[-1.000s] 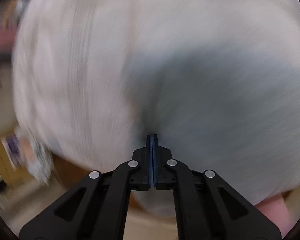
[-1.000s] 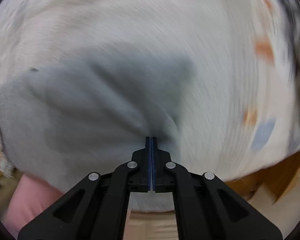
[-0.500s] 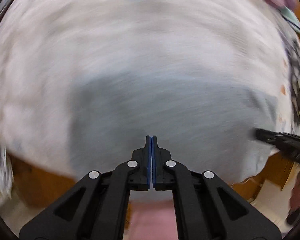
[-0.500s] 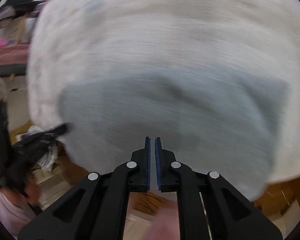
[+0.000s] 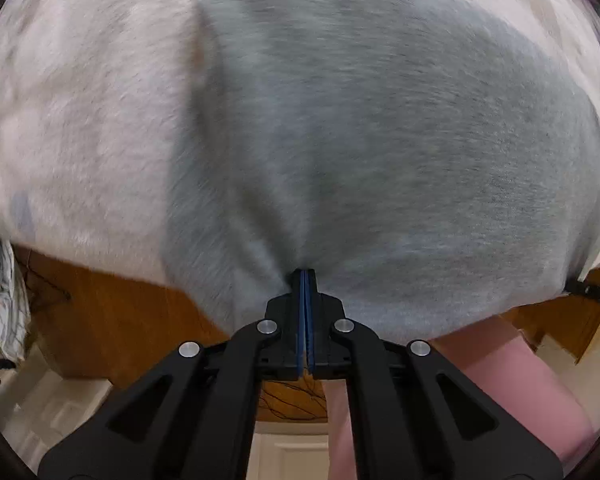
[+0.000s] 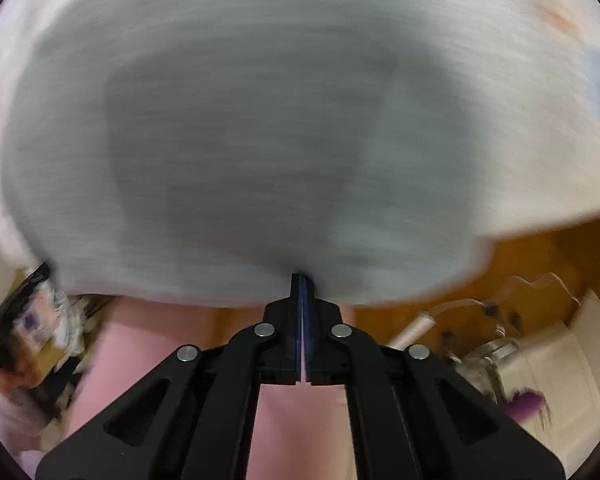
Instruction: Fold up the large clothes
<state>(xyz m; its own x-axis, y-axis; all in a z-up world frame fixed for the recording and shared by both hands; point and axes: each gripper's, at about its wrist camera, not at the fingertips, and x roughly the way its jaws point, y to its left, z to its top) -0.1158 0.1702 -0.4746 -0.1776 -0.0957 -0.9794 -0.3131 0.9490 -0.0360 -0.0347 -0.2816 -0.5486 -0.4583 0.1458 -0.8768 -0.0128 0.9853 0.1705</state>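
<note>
Left gripper point(image 5: 304, 271): pressed tight together on the near hem of the grey garment point(image 5: 380, 140); the cloth puckers into a small gather right at the tips.

Right gripper point(image 6: 303, 277): its jaws have just been closing and now sit clamped, with the hem of the same grey garment point(image 6: 240, 152) bunched between them.

Grey garment: spread flat over the pale bedcover point(image 5: 80, 100), reaching away from both grippers; its near edge hangs just past the front of the bed. From the left wrist its far left corner reads as a clean square edge. From the right wrist it is heavily smeared, with a darker patch in the middle that I cannot make out.

Pale bedcover: lies under the garment and shows around it on the left and far sides; faint coloured spots point(image 6: 556, 20) mark it at the far right.

Bed front: orange-brown wooden panel point(image 5: 112, 320) below the cover's edge.

Person: pink-clad legs point(image 6: 300, 432) stand close against the bed, beneath both grippers.

Floor clutter: blurred light-coloured things point(image 6: 500, 352) to the right, too smeared to name.
</note>
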